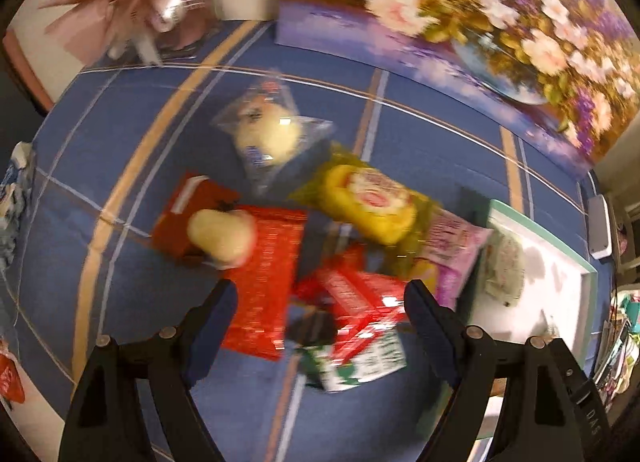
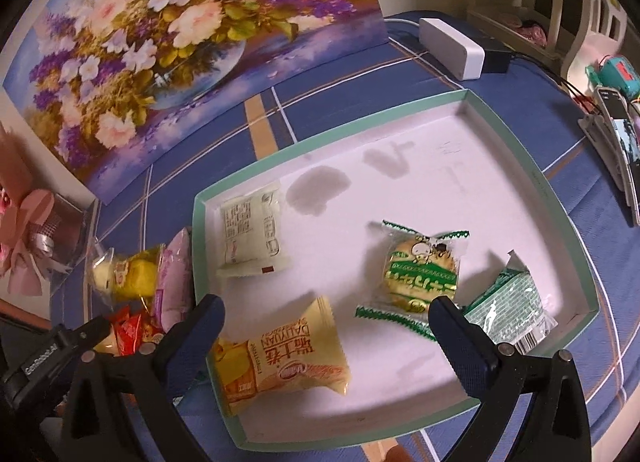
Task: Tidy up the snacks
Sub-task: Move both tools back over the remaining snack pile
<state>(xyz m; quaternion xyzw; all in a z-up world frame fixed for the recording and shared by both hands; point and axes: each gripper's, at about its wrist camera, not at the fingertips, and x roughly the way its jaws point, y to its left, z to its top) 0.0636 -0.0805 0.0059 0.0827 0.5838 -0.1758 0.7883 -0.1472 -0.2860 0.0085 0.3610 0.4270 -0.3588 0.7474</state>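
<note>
Progress stands near the halfway mark by my judgement: four wrapped snacks lie in the green-rimmed tray (image 2: 538,182), among them the yellow Daliyuan cake pack (image 2: 280,358) and the green biscuit packet (image 2: 420,274), while a heap including the red packet (image 1: 268,274) and the yellow roll pack (image 1: 368,202) waits on the blue checked cloth (image 1: 120,282) beside it. Left gripper (image 1: 320,302) hovers wide open and empty over the heap; right gripper (image 2: 326,320) hangs wide open and empty over the tray. The red packet's long axis runs roughly toward the left gripper; motion blur hides which end leads.
</note>
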